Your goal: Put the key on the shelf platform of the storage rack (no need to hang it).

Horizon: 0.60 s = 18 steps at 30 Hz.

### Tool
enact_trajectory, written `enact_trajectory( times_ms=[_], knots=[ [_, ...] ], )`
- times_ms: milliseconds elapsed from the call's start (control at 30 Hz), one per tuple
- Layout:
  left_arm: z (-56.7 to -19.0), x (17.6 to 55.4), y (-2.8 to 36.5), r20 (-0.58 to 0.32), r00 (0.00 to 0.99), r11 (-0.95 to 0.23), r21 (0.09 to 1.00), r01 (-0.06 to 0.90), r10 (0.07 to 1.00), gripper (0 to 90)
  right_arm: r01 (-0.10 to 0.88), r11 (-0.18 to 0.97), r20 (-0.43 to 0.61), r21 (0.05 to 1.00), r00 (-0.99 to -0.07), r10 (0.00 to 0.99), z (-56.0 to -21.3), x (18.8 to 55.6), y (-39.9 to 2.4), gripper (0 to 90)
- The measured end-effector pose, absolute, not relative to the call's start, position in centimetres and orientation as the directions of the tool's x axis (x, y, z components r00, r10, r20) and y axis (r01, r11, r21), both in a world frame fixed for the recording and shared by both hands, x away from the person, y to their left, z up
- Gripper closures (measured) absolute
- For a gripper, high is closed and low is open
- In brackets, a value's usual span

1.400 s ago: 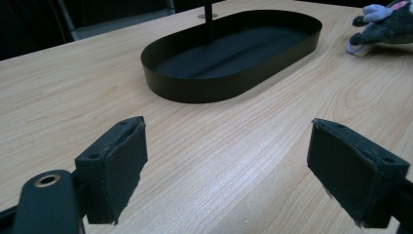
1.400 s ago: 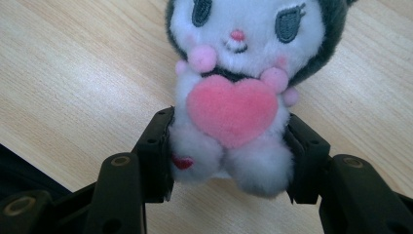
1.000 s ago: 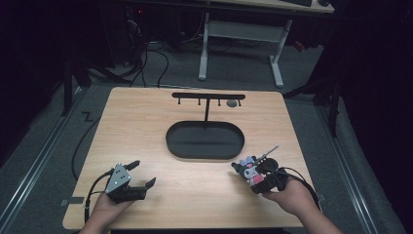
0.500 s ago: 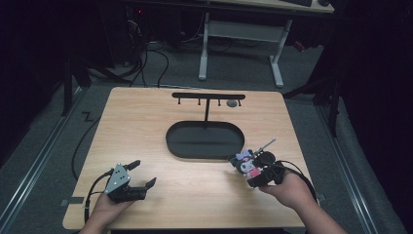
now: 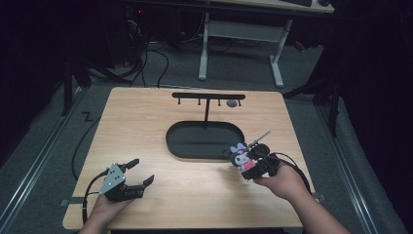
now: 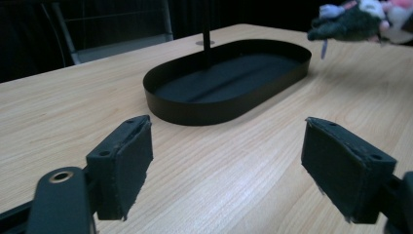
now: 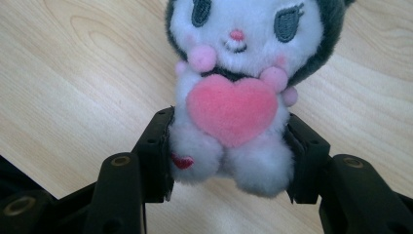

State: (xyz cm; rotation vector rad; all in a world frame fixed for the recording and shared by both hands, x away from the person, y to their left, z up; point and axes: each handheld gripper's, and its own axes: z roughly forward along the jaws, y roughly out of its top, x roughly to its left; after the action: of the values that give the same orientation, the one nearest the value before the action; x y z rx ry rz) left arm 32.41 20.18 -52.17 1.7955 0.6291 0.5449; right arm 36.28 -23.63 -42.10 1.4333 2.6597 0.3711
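A small plush toy (image 7: 234,92) with a white face, dark ears and a pink heart sits between the pads of my right gripper (image 7: 229,156), which is shut on its body. In the high view the toy (image 5: 241,157) and right gripper (image 5: 251,163) hover just right of the black oval tray (image 5: 204,141). My left gripper (image 5: 139,171) rests near the table's front left, jaws wide open with nothing between them. The left gripper view looks past its open fingers (image 6: 124,161) at the tray (image 6: 229,100) and the plush toy (image 6: 358,22) at the upper right.
A black T-shaped hanger stand (image 5: 208,97) with several hooks rises from the tray's far side; a small grey thing (image 5: 232,103) hangs near its right end. Cables trail from both grippers. A white desk frame (image 5: 238,34) stands beyond the table.
My right gripper has carried the plush toy a little up and left, closer to the tray's right end. The left gripper has stayed where it was.
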Motion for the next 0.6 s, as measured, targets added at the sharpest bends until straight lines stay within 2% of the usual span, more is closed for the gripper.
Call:
enact_trajectory(
  times_ms=[33,233,600],
  knots=[
    [-52.2,32.4,20.1,0.064,0.755,-0.263,0.954,0.146,0.652,13.4,0.813,0.523,0.031,0.257,-0.548,0.836,-42.1,36.5,-23.4,46.6],
    [-52.5,32.7,19.8,0.056,0.732,-0.269,0.947,0.176,0.679,15.0,0.805,0.533,0.031,0.259,-0.559,0.829,-42.0,37.5,-22.6,46.6],
    [-52.7,32.8,19.7,0.041,0.754,-0.288,0.937,0.199,0.655,15.3,0.794,0.54,0.029,0.278,-0.569,0.822,-41.4,39.3,-21.3,46.6]
  ],
)
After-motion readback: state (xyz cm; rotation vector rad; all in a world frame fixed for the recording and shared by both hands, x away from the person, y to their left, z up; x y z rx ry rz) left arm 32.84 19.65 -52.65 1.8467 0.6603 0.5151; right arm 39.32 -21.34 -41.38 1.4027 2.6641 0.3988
